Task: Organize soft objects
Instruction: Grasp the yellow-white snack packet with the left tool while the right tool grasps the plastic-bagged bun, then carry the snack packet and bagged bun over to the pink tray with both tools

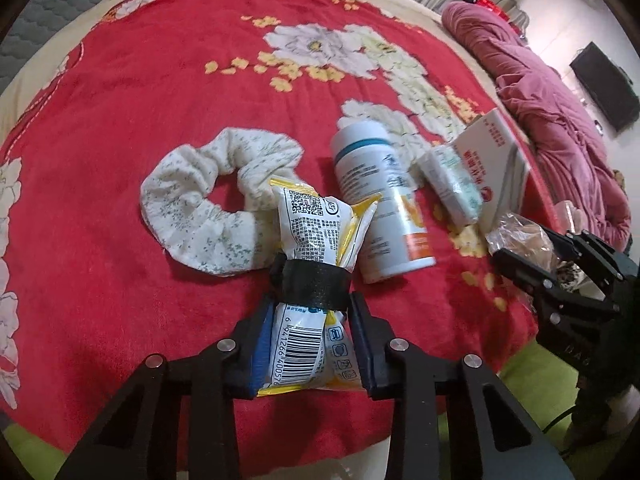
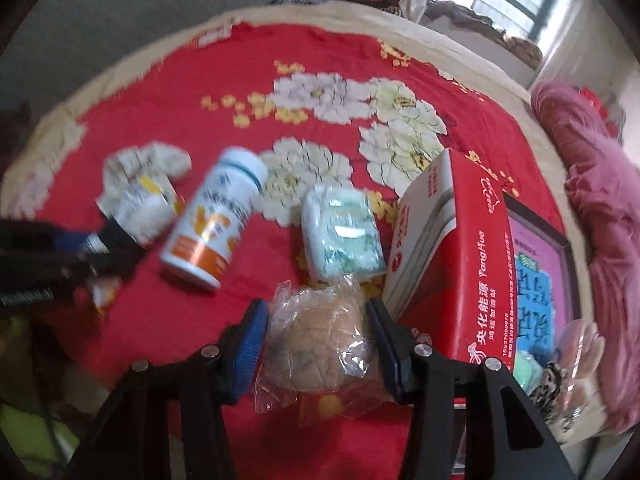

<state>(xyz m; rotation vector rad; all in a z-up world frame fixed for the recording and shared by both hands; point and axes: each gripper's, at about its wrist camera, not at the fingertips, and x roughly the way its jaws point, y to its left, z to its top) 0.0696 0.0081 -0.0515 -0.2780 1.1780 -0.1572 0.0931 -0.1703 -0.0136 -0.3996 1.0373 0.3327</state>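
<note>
Left tool (image 1: 310, 344) clamped on the banded snack packet (image 1: 316, 236), lower centre. Right tool (image 2: 316, 344) grips the wrapped bun (image 2: 320, 344); bottle (image 2: 216, 216) lies upper left of it on the bed (image 2: 160, 92).

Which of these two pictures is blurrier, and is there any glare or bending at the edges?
Right wrist view is blurrier: the bottle and the left gripper are smeared, and glare shows on the tissue pack. Left wrist view is sharper, the barcode on the snack bag is readable; only the bottle is soft. Both views bend the blanket edge, with dark corners.
</note>
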